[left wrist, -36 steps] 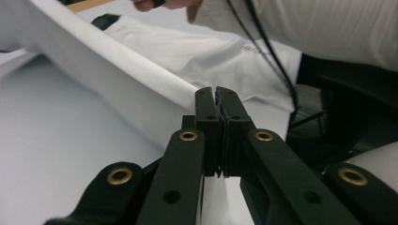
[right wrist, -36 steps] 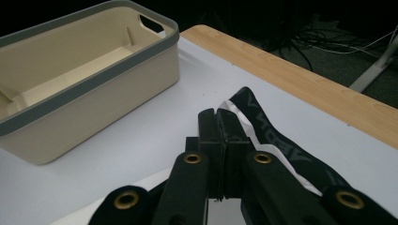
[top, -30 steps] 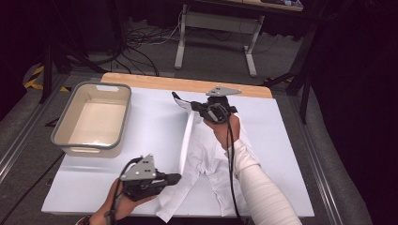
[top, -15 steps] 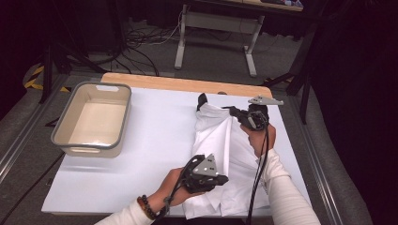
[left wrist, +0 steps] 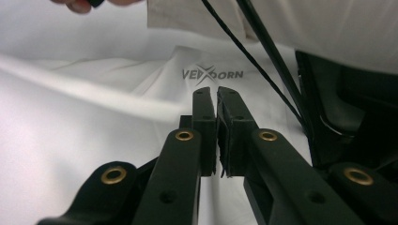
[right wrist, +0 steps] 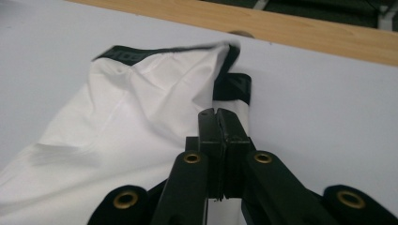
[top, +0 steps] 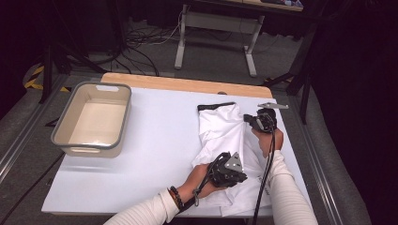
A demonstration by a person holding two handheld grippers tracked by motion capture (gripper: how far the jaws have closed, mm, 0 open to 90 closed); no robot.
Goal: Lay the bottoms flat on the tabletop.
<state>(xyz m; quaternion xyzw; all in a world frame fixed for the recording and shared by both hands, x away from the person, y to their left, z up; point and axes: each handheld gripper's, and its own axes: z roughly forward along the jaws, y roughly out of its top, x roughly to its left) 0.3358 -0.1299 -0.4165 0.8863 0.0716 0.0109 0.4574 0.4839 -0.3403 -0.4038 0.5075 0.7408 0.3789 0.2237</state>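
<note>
A white garment (top: 220, 133) with a black waistband (top: 216, 106) lies folded on the right half of the white table (top: 155, 140). My left gripper (top: 241, 177) rests on its near part, beside a grey printed logo (left wrist: 212, 74). In the left gripper view its jaws (left wrist: 216, 91) have just been opening; a thin gap shows between the pads, and the cloth (left wrist: 94, 117) lies under them. My right gripper (top: 247, 118) sits at the garment's far right edge. The right gripper (right wrist: 217, 112) is shut, with white cloth (right wrist: 117, 126) drawn up to it near the waistband (right wrist: 141, 54).
A grey and cream bin (top: 56, 136) stands empty at the left of the table. A wooden strip (top: 187, 84) runs along the far edge. The right sleeve (left wrist: 328, 23) and its cable cross close above the left gripper. Cables and a desk frame lie on the floor beyond.
Both grippers have moved rightward and carried the garment over into a narrower fold. The left hand came from the near left onto the cloth; the right one sank to the table.
</note>
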